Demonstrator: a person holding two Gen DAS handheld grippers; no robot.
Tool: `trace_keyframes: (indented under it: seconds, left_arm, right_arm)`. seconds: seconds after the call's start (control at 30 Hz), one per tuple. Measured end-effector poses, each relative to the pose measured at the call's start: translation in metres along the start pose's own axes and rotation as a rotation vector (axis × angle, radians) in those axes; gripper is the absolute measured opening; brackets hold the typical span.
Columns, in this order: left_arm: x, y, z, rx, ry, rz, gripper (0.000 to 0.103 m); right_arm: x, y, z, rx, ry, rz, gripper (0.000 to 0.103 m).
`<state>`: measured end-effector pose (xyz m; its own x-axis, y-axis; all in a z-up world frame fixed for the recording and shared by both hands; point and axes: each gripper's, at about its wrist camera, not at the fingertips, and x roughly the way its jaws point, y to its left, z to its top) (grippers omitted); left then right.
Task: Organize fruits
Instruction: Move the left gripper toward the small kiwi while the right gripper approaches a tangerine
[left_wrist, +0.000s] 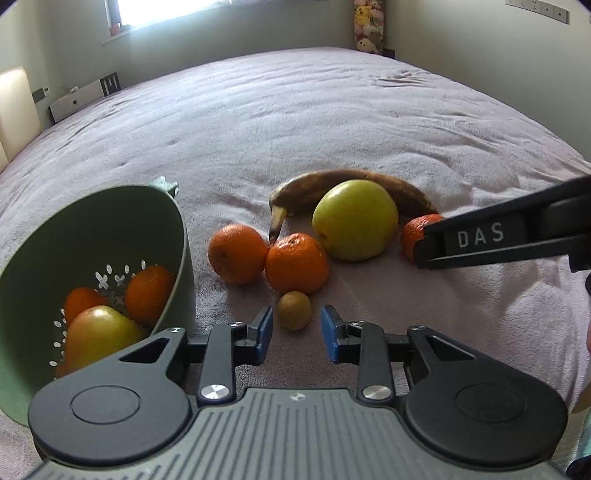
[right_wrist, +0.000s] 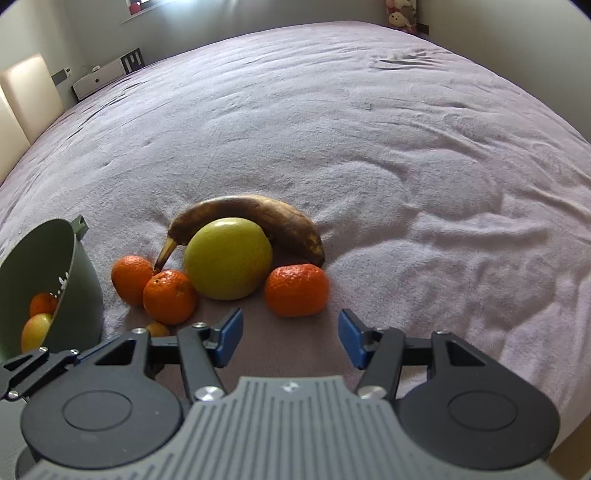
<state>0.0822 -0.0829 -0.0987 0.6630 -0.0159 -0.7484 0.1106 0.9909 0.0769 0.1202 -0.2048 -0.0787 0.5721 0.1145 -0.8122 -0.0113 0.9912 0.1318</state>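
On the blanket lie a brown banana (left_wrist: 303, 188) (right_wrist: 258, 210), a green apple (left_wrist: 354, 219) (right_wrist: 229, 258), three mandarins and a small kiwi (left_wrist: 294, 310). My left gripper (left_wrist: 297, 332) is open, its blue pads on either side of the kiwi's near end without touching it. The right gripper (right_wrist: 291, 334) is open too, just short of the right-hand mandarin (right_wrist: 296, 290) (left_wrist: 417, 230). Two more mandarins (left_wrist: 238, 253) (left_wrist: 297, 262) lie left of the apple. A tilted green colander bowl (left_wrist: 110, 229) (right_wrist: 85, 288) on the left holds two mandarins and an apple (left_wrist: 99, 332).
Everything rests on a wide bed with a lilac blanket (right_wrist: 369, 147). Cream chair backs (right_wrist: 33, 96) and a white box (right_wrist: 99, 79) stand beyond the left edge. Plush toys (left_wrist: 367, 26) sit at the far corner. The right gripper's arm (left_wrist: 498, 236) reaches in from the right.
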Motion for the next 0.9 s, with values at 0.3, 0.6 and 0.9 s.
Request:
trace_keyframes:
  seconds: [0.3, 0.6, 0.9]
  left_arm:
    - [0.015, 0.005, 0.0, -0.012, 0.016, -0.022, 0.034]
    - [0.021, 0.006, 0.001, -0.011, 0.021, -0.034, 0.029]
    - [0.021, 0.008, 0.002, -0.007, 0.031, -0.048, 0.026]
  right_arm:
    - [0.015, 0.001, 0.0, -0.02, -0.016, 0.024, 0.054]
    - [0.027, -0.003, 0.002, -0.008, -0.005, 0.009, 0.047]
    - [0.033, -0.003, 0.0, -0.019, -0.006, 0.005, 0.042]
